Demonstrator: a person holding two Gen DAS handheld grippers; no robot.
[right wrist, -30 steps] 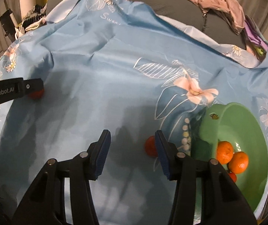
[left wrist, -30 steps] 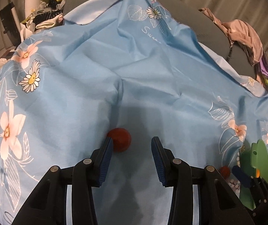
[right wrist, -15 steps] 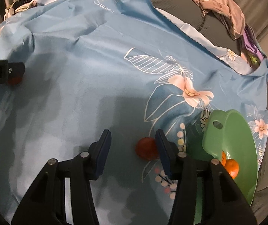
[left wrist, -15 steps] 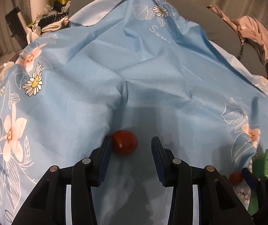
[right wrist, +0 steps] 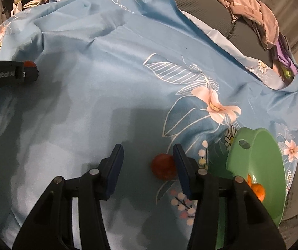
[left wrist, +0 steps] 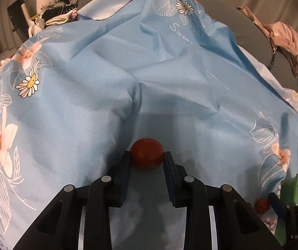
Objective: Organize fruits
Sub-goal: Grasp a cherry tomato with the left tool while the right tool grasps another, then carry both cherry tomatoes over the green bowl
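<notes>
Pinching a red fruit (left wrist: 147, 153) between its fingertips, the left gripper (left wrist: 146, 156) sits low over the blue floral cloth (left wrist: 169, 83); both pads touch the fruit's sides, and the fruit rests on the cloth. Further right, the right gripper (right wrist: 147, 156) has its fingers spread apart, with a second red fruit (right wrist: 163, 166) lying on the cloth between them, close against the right finger (right wrist: 179, 166); whether it touches is hard to tell. Just right of that stands a green bowl (right wrist: 259, 145), tilted toward me, holding oranges (right wrist: 258, 190). The gripper's arm hides part of them, so their count is unclear. Crumpled clothes (right wrist: 257, 18) lie at the far right edge.
</notes>
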